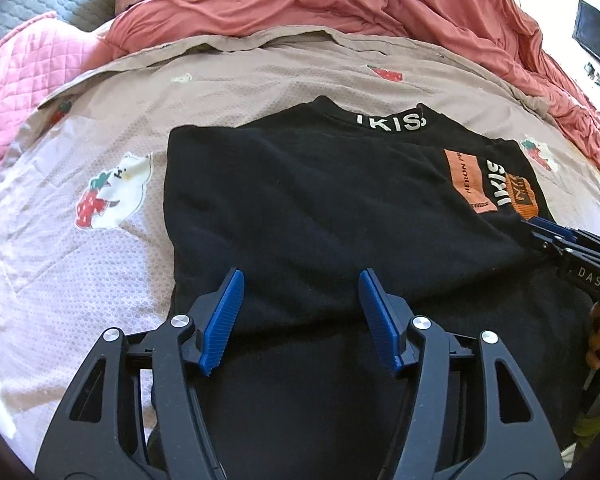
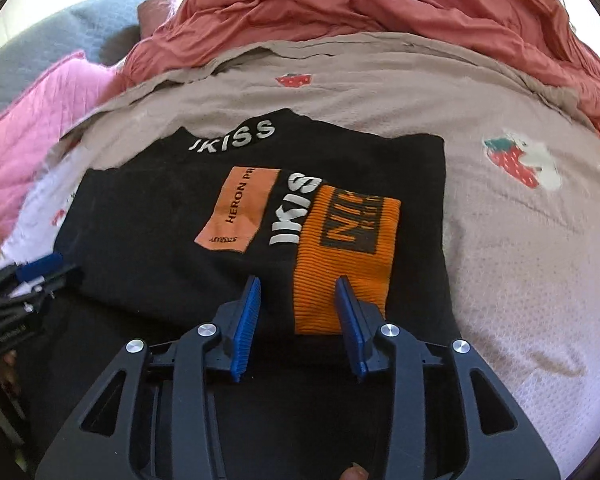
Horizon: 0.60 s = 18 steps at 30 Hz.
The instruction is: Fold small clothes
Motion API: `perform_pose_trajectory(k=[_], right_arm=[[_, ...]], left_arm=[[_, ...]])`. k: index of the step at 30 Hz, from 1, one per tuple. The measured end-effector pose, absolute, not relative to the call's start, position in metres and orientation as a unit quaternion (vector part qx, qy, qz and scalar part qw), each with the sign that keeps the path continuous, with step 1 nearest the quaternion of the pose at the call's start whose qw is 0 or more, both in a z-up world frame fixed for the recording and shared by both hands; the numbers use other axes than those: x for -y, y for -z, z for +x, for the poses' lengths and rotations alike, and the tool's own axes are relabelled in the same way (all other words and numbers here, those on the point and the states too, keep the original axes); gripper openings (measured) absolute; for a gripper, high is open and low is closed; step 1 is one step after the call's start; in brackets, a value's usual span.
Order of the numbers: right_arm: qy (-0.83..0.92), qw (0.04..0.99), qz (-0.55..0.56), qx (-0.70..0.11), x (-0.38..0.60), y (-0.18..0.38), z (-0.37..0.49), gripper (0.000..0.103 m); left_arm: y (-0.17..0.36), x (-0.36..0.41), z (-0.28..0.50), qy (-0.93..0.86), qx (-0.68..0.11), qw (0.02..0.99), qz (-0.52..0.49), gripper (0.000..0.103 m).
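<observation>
Now the black shirt (image 1: pixel 320 200) lies flat and partly folded on the beige bedsheet (image 1: pixel 228 76), which has strawberry prints, and it fills the middle of both views. In the left wrist view the left gripper (image 1: pixel 301 280) is above the lower part of the shirt, at about 6 o'clock. Its blue fingers (image 1: pixel 224 320) are wide apart and they hold nothing. In the right wrist view the right gripper (image 2: pixel 298 284) is over the orange cuff (image 2: pixel 346 256) of the folded sleeve, also near 6 o'clock. Its jaws are partly open, and the pads do not press the cloth. The white letters on the collar (image 2: pixel 232 136) are at 12 o'clock of the shirt. A red blanket (image 2: pixel 380 4) is bunched at the far side at 12 o'clock, and a pink quilt (image 1: pixel 28 64) lies at 10 o'clock.
</observation>
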State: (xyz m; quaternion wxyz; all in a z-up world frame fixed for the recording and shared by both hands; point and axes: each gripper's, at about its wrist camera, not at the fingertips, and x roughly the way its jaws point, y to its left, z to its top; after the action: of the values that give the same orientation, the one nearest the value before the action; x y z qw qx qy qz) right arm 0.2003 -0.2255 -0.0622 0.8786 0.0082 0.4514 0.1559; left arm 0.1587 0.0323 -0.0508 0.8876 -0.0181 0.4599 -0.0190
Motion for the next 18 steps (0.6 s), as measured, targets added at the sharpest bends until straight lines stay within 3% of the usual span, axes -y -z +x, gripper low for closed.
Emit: perform_pose_trajectory(k=[11, 18], right_arm=[[-0.150, 0.880, 0.015, -0.450, 0.231, 0.052, 0.185, 0.049], [-0.144, 0.886, 0.021, -0.440, 0.236, 0.043, 0.171, 0.063]], left_arm=[[0.042, -0.033, 0.146, 0.011, -0.456, 0.890, -0.023, 0.052], [0.036, -0.036, 0.141, 0.005, -0.454, 0.891, -0.029, 0.057]])
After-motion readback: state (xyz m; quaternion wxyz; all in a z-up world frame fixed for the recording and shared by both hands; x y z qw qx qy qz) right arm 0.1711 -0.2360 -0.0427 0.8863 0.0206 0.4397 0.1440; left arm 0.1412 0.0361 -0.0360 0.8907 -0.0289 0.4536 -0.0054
